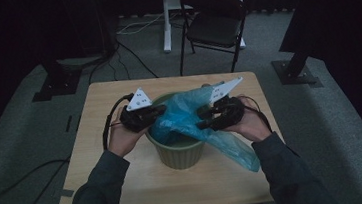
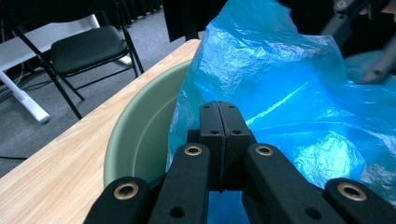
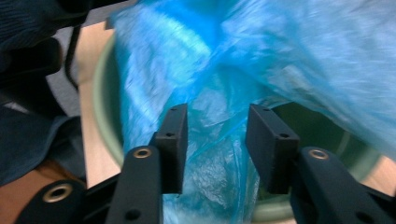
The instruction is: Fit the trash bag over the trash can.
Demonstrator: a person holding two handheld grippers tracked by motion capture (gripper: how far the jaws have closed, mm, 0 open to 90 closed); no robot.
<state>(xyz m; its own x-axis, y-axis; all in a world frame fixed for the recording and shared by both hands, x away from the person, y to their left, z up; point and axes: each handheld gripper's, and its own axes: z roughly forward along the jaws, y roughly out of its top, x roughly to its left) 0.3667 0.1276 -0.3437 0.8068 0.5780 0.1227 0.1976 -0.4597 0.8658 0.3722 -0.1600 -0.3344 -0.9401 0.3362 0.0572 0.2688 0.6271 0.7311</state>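
Note:
A green round bin [image 1: 179,155] stands in the middle of the small wooden table [image 1: 127,187]. A blue plastic bag [image 1: 190,113] lies crumpled over its mouth and hangs down its right side. My left gripper [image 1: 157,112] is at the bag's left edge over the rim. In the left gripper view its jaws [image 2: 219,112] are pressed together on the bag [image 2: 280,93], inside the bin's wall [image 2: 140,135]. My right gripper [image 1: 203,117] is at the bag's right side. Its jaws [image 3: 217,135] stand apart with loose blue film [image 3: 210,70] between them, and the pads are not pressing it.
A black folding chair [image 1: 214,23] stands beyond the table's far edge, beside a white desk leg [image 1: 165,23]. Cables [image 1: 130,61] run over the grey carpet, and dark stand bases [image 1: 296,71] sit at both sides. Bare tabletop lies left of and in front of the bin.

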